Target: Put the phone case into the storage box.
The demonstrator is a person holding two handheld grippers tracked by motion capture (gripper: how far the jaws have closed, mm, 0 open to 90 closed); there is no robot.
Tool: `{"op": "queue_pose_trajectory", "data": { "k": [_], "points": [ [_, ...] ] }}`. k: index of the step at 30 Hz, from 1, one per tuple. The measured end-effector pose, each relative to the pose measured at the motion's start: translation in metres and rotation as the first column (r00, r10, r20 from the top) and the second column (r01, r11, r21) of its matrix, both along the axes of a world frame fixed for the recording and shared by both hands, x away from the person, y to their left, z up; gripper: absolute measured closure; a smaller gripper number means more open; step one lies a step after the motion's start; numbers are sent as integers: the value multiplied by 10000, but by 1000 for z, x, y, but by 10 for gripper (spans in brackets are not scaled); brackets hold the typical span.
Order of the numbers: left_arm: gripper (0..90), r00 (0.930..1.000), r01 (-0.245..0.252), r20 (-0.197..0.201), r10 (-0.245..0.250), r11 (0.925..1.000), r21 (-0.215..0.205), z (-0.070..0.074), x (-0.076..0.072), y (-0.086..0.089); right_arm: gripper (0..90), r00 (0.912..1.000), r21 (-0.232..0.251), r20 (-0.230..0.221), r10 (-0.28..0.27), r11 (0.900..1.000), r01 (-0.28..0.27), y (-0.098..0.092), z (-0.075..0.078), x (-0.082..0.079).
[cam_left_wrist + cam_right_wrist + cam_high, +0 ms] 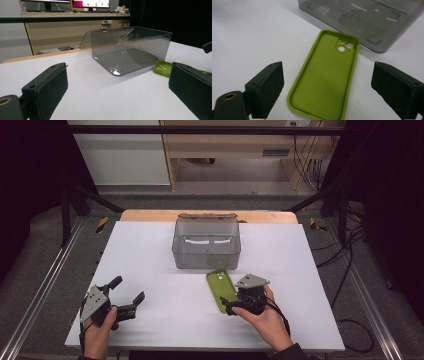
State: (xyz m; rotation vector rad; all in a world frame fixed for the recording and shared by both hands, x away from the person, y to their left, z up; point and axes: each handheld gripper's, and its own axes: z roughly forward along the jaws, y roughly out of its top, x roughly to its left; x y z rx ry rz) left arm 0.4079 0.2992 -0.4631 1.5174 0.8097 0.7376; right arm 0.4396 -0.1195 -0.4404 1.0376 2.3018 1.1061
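Nowhere writing on green case (325, 77)

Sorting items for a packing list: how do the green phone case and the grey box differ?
The phone case is opaque bright green; the box is see-through smoky grey. The case lies flat and shallow, hollow side up; the box stands tall, with its lid tipped back. The case lies between the right gripper's open jaws; the box sits farther back, untouched. Both rest on the white table, and both are empty.
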Motion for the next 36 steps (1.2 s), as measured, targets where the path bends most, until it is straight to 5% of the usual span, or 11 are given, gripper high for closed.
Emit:
{"op": "queue_pose_trajectory", "data": {
  "k": [4, 10, 15, 21, 26, 31, 36],
  "points": [
    [21, 10000, 28, -25, -28, 10000, 26, 0, 0, 0, 174, 9976, -342, -432, 545, 9978, -560, 12, 2, 6],
    [21, 10000, 2, -57, -2, 10000, 54, -1, 0, 0, 231, 9954, -438, -686, 672, 9966, -703, 18, 4, 12],
    [21, 10000, 18, -54, -17, 9998, 198, 0, 0, 0, 348, 9922, -684, -1013, 724, 9945, -796, 26, 8, 15],
    [21, 10000, 2, -65, -1, 9998, 181, 0, 0, -1, 618, 9838, -1071, -1418, 1096, 9863, -1253, 32, 9, 17],
    [21, 10000, 21, -92, -18, 9996, 269, -1, 1, -1, 749, 9804, -867, -1580, 1179, 9874, -1327, 29, 7, 17],
    [21, 10000, -26, -92, 28, 9998, 222, -1, 0, 0, 870, 9752, -818, -1904, 1130, 9881, -1305, 28, 2, 19],
    [21, 10000, -9, -78, 11, 9997, 224, -1, 0, 1, 900, 9704, -1060, -2134, 1135, 9847, -1385, 30, -2, 17]
  ]
}}
